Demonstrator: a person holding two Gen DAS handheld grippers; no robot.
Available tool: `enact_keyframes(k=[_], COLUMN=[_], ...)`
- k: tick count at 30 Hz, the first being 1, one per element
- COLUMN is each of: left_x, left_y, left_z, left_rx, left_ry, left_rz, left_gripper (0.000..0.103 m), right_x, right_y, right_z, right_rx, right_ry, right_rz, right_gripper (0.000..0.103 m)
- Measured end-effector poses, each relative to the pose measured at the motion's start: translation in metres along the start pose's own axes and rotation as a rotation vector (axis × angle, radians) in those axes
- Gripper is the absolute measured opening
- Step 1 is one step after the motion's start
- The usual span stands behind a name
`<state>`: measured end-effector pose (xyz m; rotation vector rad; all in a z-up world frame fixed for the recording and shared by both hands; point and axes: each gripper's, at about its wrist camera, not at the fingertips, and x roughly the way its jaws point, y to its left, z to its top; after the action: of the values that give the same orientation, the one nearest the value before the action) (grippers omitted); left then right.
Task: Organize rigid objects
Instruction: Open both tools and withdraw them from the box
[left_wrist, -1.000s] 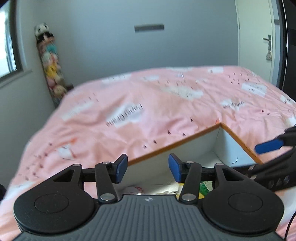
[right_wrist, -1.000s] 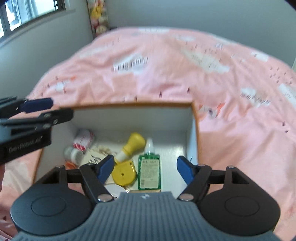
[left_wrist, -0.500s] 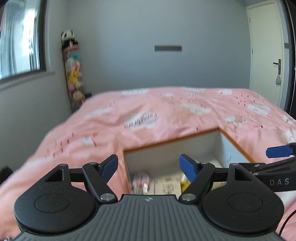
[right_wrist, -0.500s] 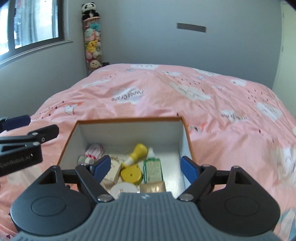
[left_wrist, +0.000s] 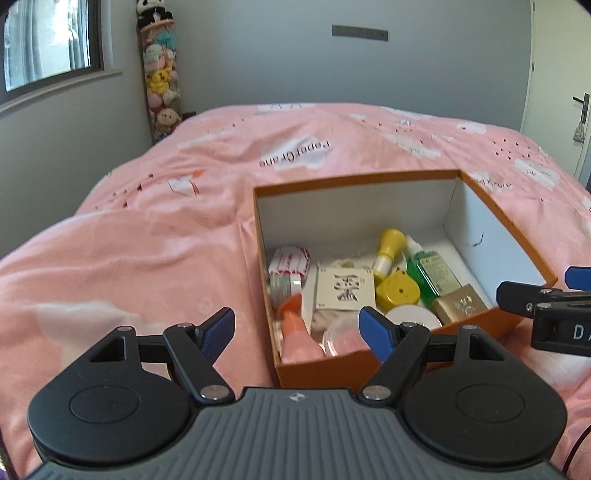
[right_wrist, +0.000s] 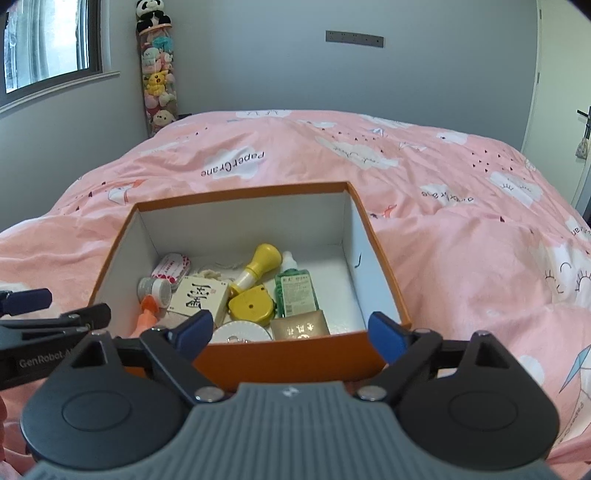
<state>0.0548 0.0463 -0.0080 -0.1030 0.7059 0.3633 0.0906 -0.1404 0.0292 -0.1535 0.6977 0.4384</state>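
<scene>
An orange box (right_wrist: 280, 360) sits on a pink bed (right_wrist: 461, 258), open at the top, with the rigid things crowded into its near half: a green bottle (right_wrist: 297, 291) lying flat, a yellow bulb bottle (right_wrist: 258, 266) at its 9 o'clock, a yellow disc (right_wrist: 251, 308) touching a white carton (right_wrist: 201, 301), a gold box (right_wrist: 301, 326) against the near wall, a white lid (right_wrist: 242, 334), an orange nozzle (right_wrist: 149, 308) and a small jar (right_wrist: 155, 288) at the left wall. The far half of the floor is bare. The left gripper (left_wrist: 297, 332) hovers over the box's near left corner with its jaws spread wide and nothing between them; the right gripper (right_wrist: 291, 332) hangs over the near wall, its jaws opening, also empty. The risks lie in the crowding and the bedding, I judge. The things touch or overlap, so a jaw coming down on one will likely shove its neighbour, and the round disc and lid may skid off the pads. The mattress gives, so pressing on the wall could tip or slide the box. Both grippers work the same near edge, at 6 o'clock, and could clash there.
</scene>
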Motion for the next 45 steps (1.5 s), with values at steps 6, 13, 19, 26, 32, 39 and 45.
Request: enact_keyframes(k=[6,13,19,26,32,39,45], left_x=[0.005,0.007,0.007,0.008,0.008,0.008,0.007], left_y=[-0.006,-0.007,-0.008,-0.009,-0.009,-0.010,-0.010], left_z=[-0.004,-0.004,-0.004,-0.005,-0.004,-0.004,-0.004], left_rx=[0.025,0.029,0.033,0.040,0.048,0.047,0.050], left_ry=[0.030,0.045,0.053,0.052,0.056,0.060,0.062], left_rz=[-0.015,-0.016,-0.018,-0.021,-0.025,-0.026,-0.027], left_gripper=[0.090,0.090,0.090,0.090,0.090,0.090,0.090], right_x=[0.018,0.028,0.028,0.029,0.031,0.033,0.033], right_y=[0.000,-0.001,0.001,0.000,-0.001,-0.002,-0.003], right_z=[-0.005,-0.010,-0.011,-0.011,-0.011,-0.011,-0.011], right_rx=[-0.006,0.009,0.005,0.008,0.012,0.012,0.018], right_ry=[0.054,0.098,0.102,0.107,0.115,0.120,0.123], right_rz=[-0.003,-0.004,0.001,0.004,0.004,0.008,0.008], right_gripper=[0.090,0.090,0.090,0.090,0.090,0.090,0.090])
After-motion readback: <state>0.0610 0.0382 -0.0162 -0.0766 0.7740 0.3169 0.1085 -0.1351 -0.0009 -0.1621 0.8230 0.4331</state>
